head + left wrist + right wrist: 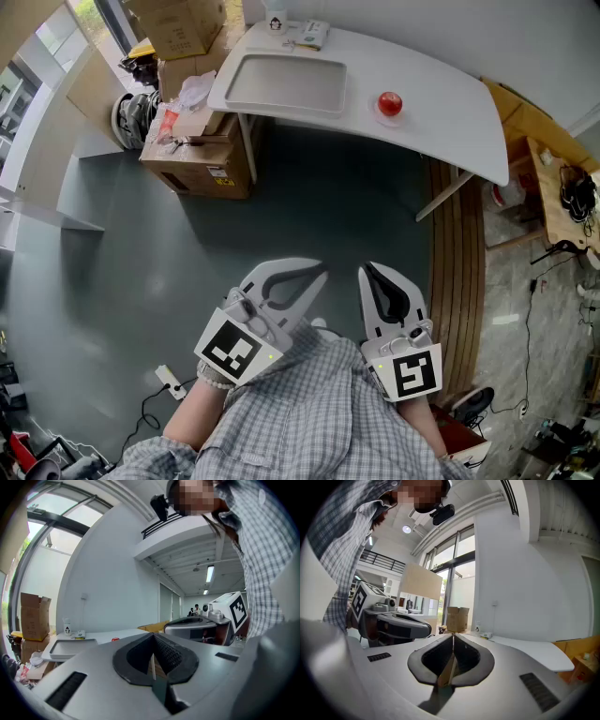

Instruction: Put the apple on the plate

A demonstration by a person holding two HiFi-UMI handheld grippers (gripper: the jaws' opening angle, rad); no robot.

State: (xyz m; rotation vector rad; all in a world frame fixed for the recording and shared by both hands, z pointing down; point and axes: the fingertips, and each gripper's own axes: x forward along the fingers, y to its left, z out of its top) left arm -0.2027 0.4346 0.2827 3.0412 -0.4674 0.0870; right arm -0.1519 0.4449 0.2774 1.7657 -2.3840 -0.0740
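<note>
Apple (389, 103) on table (445, 108), well ahead of left gripper (317, 273), right gripper (367, 271) (both clenched, empty).

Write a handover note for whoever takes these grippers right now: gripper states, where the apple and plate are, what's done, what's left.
Left gripper: jaws shut, empty, held close to the body, well short of the table.
Right gripper: the same, shut and empty.
Apple: on the white table, to the right of the tray, not touching it.
Tray, serving as the plate: white, rectangular, empty.
Done: nothing yet.
Left: approach the table, open one gripper, probably the right, grasp the apple and set it on the tray.
</note>
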